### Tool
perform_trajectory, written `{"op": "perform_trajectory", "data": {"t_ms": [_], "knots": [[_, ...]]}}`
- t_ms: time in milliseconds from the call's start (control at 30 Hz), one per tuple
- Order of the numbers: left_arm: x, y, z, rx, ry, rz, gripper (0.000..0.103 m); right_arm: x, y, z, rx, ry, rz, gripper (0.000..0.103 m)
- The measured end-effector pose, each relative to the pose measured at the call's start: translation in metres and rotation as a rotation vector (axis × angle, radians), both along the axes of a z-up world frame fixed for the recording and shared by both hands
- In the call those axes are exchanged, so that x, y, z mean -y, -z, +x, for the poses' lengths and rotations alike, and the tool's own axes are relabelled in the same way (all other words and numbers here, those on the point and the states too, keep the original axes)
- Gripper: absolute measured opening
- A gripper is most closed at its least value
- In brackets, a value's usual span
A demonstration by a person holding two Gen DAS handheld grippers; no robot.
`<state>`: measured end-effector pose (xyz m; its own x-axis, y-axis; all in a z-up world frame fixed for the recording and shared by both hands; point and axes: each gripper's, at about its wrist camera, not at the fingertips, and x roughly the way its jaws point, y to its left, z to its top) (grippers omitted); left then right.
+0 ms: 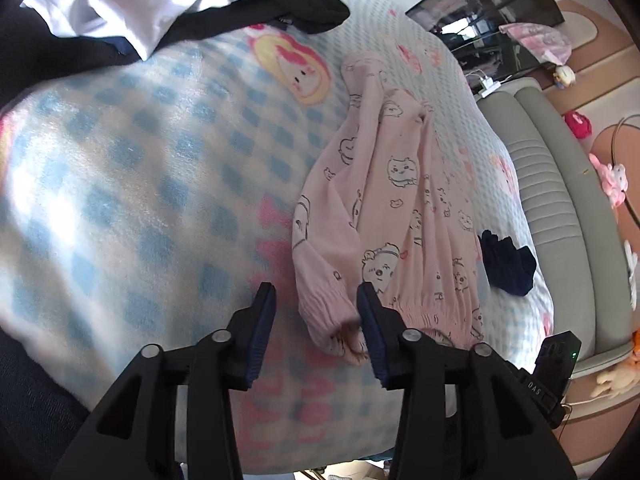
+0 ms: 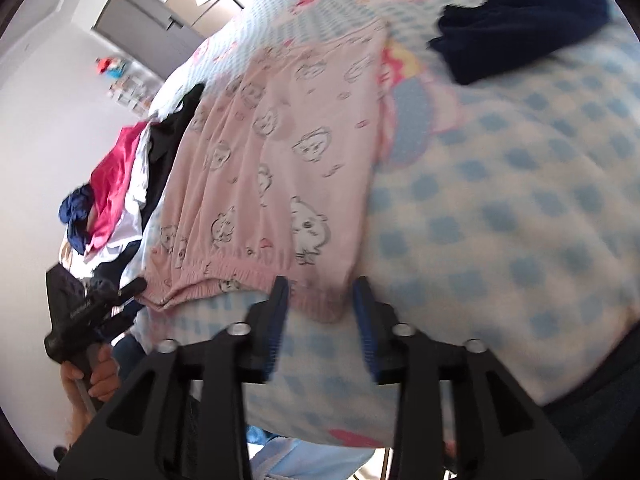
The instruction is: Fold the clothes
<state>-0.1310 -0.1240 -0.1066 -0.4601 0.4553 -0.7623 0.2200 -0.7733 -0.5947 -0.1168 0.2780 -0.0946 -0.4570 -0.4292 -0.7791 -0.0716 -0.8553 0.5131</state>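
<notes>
Left wrist view close above checked blanket [image 1: 140, 160], angled down, right wrist view likewise, both sharing pink printed garment [image 1: 392, 208] from opposite hem corners

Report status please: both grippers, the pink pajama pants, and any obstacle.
Left gripper open, right gripper open, nothing gripped. Pink pajama pants flat on checked blanket, waistband at fingertips. Navy sock beside pants, not blocking.
</notes>
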Motion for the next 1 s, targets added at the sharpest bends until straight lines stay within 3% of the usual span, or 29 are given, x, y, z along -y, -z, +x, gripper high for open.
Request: {"op": "perform_trajectory", "data": {"t_ms": [33, 100, 133, 200, 333, 500, 633, 767, 867, 933, 1000], "knots": [[-0.002, 0.006, -0.005, 0.03, 0.015, 0.004, 0.049, 0.005, 0.006, -0.006, 0.016, -0.016, 0.0, 0.049], [-0.012, 0.007, -0.008, 0.043, 0.053, -0.041, 0.037, 0.015, 0.018, -0.018, 0.047, -0.046, 0.003, 0.046], [-0.018, 0.004, -0.008, 0.031, 0.071, -0.069, 0.017, 0.017, 0.022, -0.021, 0.052, -0.046, 0.022, 0.031], [-0.027, -0.009, -0.005, -0.013, 0.1, -0.111, 0.015, 0.023, 0.017, -0.022, 0.032, -0.051, 0.061, 0.017], [-0.031, -0.034, 0.005, -0.085, 0.118, -0.109, 0.013, 0.023, -0.014, -0.009, -0.061, -0.038, 0.062, 0.014], [-0.038, -0.053, 0.031, -0.143, 0.165, -0.091, 0.013, 0.009, -0.049, 0.017, -0.138, -0.001, -0.006, 0.008], [-0.045, -0.039, 0.046, -0.101, 0.199, -0.11, 0.013, 0.004, -0.054, 0.037, -0.136, 0.014, -0.047, 0.008], [-0.039, -0.014, 0.047, -0.009, 0.171, -0.108, 0.017, 0.009, -0.037, 0.042, -0.077, -0.014, -0.023, 0.009], [-0.033, -0.018, 0.046, -0.02, 0.15, -0.092, 0.021, 0.014, -0.031, 0.037, -0.051, -0.017, 0.0, 0.017], [-0.03, -0.017, 0.044, -0.017, 0.143, -0.093, 0.03, 0.014, -0.029, 0.032, -0.047, -0.018, 0.018, 0.037], [-0.028, -0.011, 0.041, 0.004, 0.137, -0.093, 0.034, 0.013, -0.026, 0.026, -0.042, -0.015, 0.038, 0.044]]}}
